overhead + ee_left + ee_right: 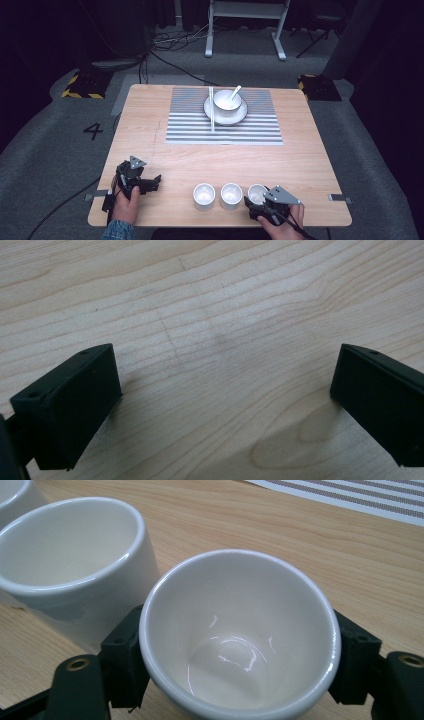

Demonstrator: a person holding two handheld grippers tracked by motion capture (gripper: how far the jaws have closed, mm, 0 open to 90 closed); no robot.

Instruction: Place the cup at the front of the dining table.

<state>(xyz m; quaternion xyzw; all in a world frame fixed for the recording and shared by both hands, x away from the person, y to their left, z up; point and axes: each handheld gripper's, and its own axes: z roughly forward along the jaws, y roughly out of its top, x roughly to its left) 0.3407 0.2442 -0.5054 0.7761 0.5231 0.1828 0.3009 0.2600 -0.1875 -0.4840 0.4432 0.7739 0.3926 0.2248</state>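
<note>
Three white cups stand in a row near the table's front edge. My right gripper [257,200] is shut on the rightmost cup [257,192], and in the right gripper view its black jaws press both sides of that empty cup [240,635]. The middle cup [231,195] [70,555] stands just beside it, and the left cup [204,196] a little further on. My left gripper [155,183] rests at the front left of the table. Its jaws stand wide open over bare wood [225,340], with nothing between them.
A striped placemat [250,127] lies at the far middle of the wooden table [300,165]. On it a white plate [242,116] carries a bowl [225,102] with a spoon [234,92], and chopsticks [211,107] lie along the plate's left. Cables run over the floor behind the table.
</note>
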